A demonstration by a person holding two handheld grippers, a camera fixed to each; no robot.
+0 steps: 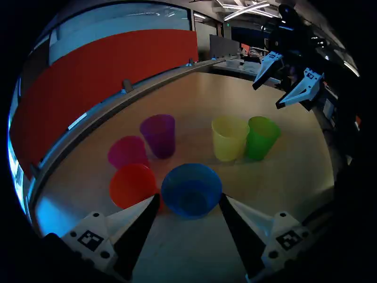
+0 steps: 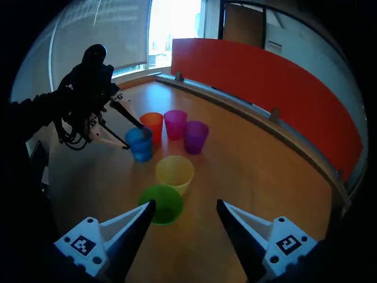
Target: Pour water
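Wooden table [image 1: 198, 94] runs under a red panel [image 1: 108, 66] in the left gripper view. Six translucent plastic cups stand on it, all upright, mouths up, long axes vertical. The blue cup [image 1: 191, 181] sits low at centre, between the spread fingers of the left gripper [image 1: 188, 198]. The tips flank its rim, and I cannot tell whether they touch it. The orange cup [image 1: 132, 184] is just left of it, with the pink cup [image 1: 126, 151] and purple cup [image 1: 159, 134] behind. The yellow cup [image 1: 229, 137] and green cup [image 1: 261, 136] stand touching, right of centre. The right gripper [image 1: 266, 96] hangs at upper right, fingers apart, holding nothing.

In the right gripper view a bright window [image 2: 176, 28] sits at top above the table [image 2: 264, 165] and panel [image 2: 282, 89]. The right gripper [image 2: 184, 203] is at the bottom, spread and empty. The green cup [image 2: 159, 205] stands just ahead of its left-hand fingertip, the yellow cup [image 2: 175, 173] just beyond. Farther up are the purple cup [image 2: 195, 136], pink cup [image 2: 175, 123] and orange cup [image 2: 151, 123]. Left of centre, the blue cup [image 2: 140, 146] stands with the left gripper [image 2: 134, 137] fingers on either side, under a dark hand [image 2: 89, 80].
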